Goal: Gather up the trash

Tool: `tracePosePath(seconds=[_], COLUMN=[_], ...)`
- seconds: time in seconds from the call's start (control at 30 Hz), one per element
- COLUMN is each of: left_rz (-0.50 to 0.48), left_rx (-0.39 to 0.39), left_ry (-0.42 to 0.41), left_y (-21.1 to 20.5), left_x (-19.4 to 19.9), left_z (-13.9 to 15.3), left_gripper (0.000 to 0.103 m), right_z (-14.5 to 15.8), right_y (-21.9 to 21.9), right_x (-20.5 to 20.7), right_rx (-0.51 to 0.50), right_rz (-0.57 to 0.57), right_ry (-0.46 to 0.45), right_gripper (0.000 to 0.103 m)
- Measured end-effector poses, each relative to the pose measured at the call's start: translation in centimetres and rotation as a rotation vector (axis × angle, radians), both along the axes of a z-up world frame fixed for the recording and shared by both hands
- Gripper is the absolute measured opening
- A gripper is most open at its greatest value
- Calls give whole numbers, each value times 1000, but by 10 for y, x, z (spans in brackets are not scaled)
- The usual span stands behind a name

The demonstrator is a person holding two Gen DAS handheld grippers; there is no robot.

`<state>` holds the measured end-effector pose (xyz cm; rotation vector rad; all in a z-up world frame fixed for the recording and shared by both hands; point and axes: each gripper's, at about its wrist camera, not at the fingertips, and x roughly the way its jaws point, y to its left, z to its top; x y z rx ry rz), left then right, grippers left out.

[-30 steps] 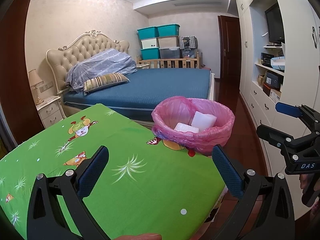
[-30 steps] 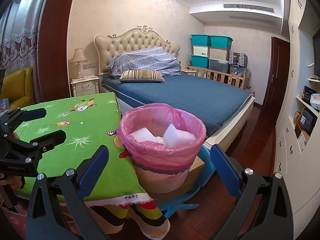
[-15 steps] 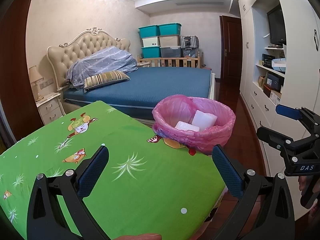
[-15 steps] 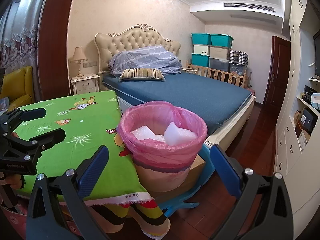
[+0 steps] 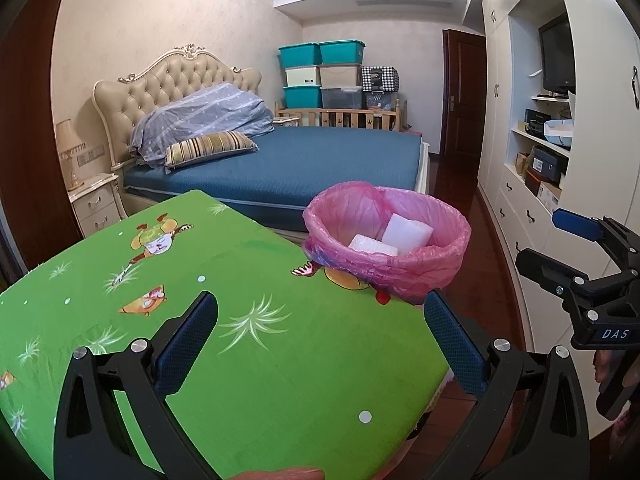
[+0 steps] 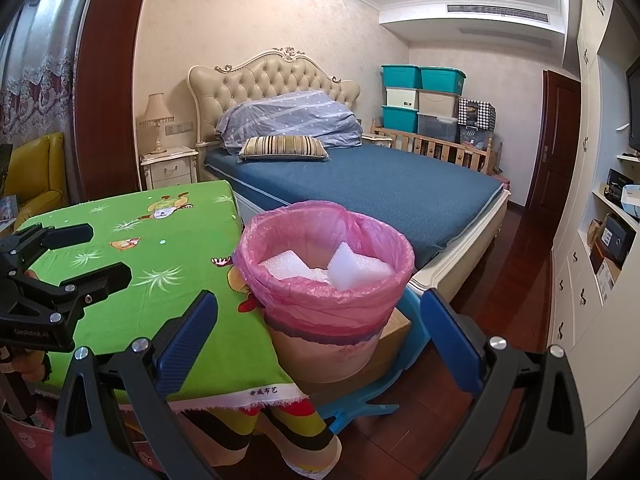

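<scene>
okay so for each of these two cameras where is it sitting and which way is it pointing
Left wrist: on the left gripper, above the green tablecloth, facing the bed; own open fingers show, right gripper at right.
Right wrist: on the right gripper, beside the table, facing the bin; left gripper at left.
Shared: bin, tablecloth, bed.

This is a home bedroom. A wide bed (image 6: 360,188) with a tufted cream headboard (image 6: 272,80) stands against the wall, a nightstand (image 6: 170,170) with a lamp (image 6: 154,120) beside it, stacked storage boxes (image 6: 420,100) in the far corner, and built-in white cupboards (image 5: 516,128) along one side.
</scene>
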<state>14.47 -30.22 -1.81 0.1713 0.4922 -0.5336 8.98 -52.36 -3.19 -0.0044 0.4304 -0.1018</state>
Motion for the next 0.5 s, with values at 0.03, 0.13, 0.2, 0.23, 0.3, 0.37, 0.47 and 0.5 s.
tracePosePath(seconds=[0.03, 0.13, 0.2, 0.23, 0.3, 0.37, 0.47, 0.5], left_rz=[1, 1, 0, 1, 2, 2, 2, 2], left_rx=[1, 1, 1, 1, 1, 0, 2, 2], left_ry=[1, 0, -1, 0, 2, 3, 1, 2], left_y=[0, 0, 0, 0, 0, 0, 0, 0], left_x=[0, 0, 0, 0, 0, 1, 1, 1], left_z=[-1, -1, -1, -1, -1, -2, -2, -2], left_gripper=[97, 97, 97, 97, 97, 97, 97, 97], right_z=[-1, -1, -1, -1, -1, -1, -2, -2], right_y=[0, 0, 1, 1, 1, 1, 1, 1], right_x=[0, 1, 1, 1, 1, 1, 1, 1], right_rx=[1, -1, 1, 1, -1, 2, 2, 2], right_rz=[0, 1, 3, 3, 3, 2, 2, 3], right_ry=[1, 2, 2, 2, 2, 2, 3, 4], right_gripper=[98, 98, 98, 98, 98, 98, 98, 98])
